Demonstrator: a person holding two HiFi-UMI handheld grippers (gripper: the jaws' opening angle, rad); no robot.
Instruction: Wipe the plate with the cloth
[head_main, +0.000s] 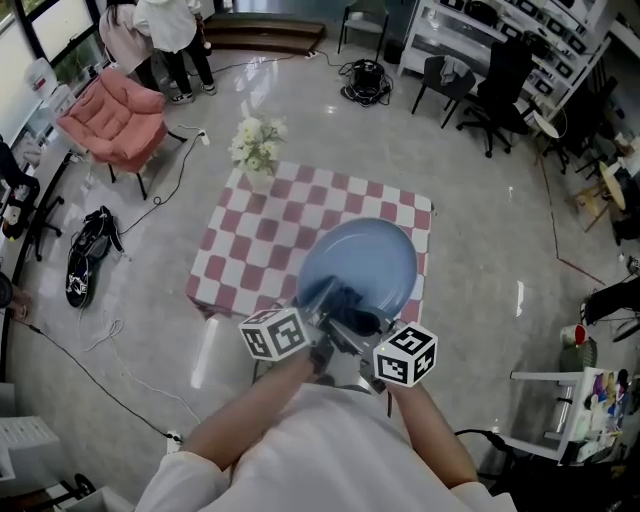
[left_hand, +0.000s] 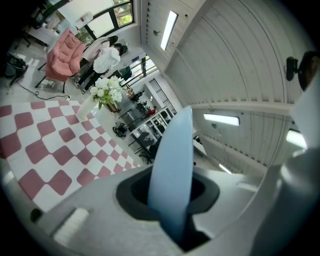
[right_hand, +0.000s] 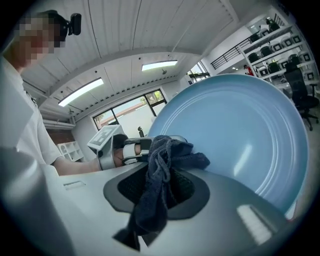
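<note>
Pinching the rim of the blue plate (left_hand: 172, 150), the left gripper (left_hand: 174, 205) has its jaws closed narrow on that edge. The plate is held up tilted over the checkered table (head_main: 250, 250), well apart from the flowers (head_main: 256, 145). To its right, the dark cloth (right_hand: 161, 170) lies bunched against the plate's face, clamped between the jaws of the right gripper (right_hand: 159, 195). The hold on the rim looks slim. A hard push with the cloth could, I judge, lever the plate round in the jaws or out of them and drop it on the table. The cloth's loose tail might also slip free under rubbing.
</note>
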